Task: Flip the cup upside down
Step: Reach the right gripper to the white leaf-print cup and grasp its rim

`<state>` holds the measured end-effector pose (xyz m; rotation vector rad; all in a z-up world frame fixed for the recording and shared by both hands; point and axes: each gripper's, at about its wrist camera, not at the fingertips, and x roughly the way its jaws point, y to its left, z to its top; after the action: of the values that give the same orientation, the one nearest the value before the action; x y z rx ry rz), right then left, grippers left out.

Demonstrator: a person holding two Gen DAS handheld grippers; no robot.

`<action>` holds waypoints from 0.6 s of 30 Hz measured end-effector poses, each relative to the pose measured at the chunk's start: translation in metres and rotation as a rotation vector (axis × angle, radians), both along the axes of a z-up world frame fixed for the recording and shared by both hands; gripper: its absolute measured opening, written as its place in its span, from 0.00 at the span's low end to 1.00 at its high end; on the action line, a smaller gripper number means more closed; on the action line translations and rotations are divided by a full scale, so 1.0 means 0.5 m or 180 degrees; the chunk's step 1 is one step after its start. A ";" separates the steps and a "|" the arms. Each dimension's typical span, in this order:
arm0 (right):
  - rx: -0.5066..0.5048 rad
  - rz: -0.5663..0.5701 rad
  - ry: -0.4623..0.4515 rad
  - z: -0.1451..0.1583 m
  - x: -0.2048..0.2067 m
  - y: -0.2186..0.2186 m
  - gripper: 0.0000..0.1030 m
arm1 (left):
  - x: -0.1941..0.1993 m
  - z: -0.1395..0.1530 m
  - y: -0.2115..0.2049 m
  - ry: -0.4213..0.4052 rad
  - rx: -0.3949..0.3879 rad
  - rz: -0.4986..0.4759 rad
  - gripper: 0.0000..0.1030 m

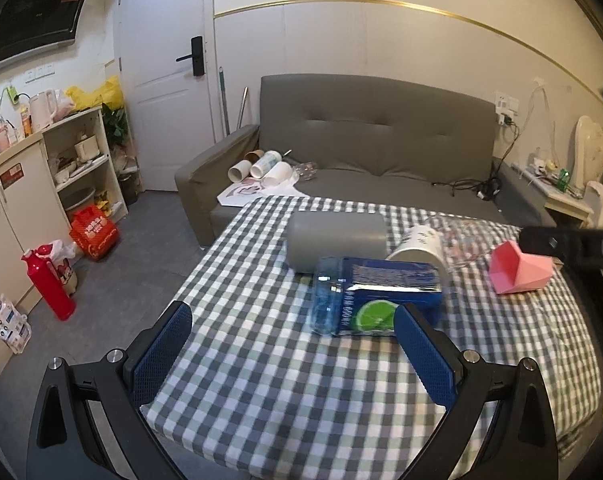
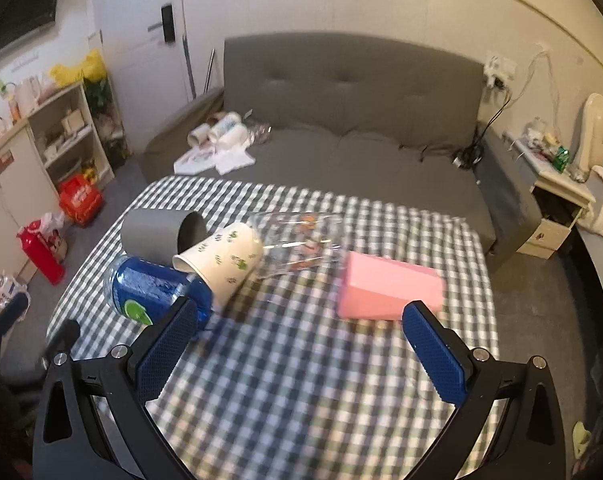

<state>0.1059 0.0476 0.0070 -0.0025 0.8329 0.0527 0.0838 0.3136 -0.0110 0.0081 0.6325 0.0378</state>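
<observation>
Several cups lie on their sides on the checked tablecloth (image 2: 301, 380): a grey cup (image 1: 337, 242) (image 2: 157, 236), a white paper cup with green print (image 1: 417, 246) (image 2: 221, 262), a clear plastic cup (image 2: 301, 246) (image 1: 461, 246), a pink angular cup (image 1: 519, 268) (image 2: 385, 286) and a blue-labelled clear bottle (image 1: 373, 296) (image 2: 149, 290). My left gripper (image 1: 293, 350) is open and empty, just short of the bottle. My right gripper (image 2: 301, 344) is open and empty, short of the pink cup.
A grey sofa (image 1: 373, 140) stands behind the table with paper cups (image 1: 261, 168) on its seat. A cabinet with shelves (image 1: 41, 184) and a red bottle (image 1: 49, 284) are at the left. A nightstand (image 2: 557, 208) is at the right.
</observation>
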 end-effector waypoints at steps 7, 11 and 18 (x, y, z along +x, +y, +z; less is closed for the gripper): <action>0.0494 -0.0118 0.0593 -0.042 0.140 0.023 1.00 | 0.044 -0.013 0.027 0.0025 0.0070 0.0135 1.00; 0.0604 -0.0191 0.0791 -0.073 0.190 0.038 1.00 | 0.065 -0.023 0.040 0.0047 0.0071 0.0176 1.00; 0.0810 -0.0243 0.1111 -0.136 0.234 0.048 0.99 | 0.078 -0.051 0.035 0.0153 0.0045 0.0131 1.00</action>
<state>0.2228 0.0718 -0.0608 0.2847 1.1694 0.0885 0.1229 0.3311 -0.0364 0.0097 0.6805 0.0820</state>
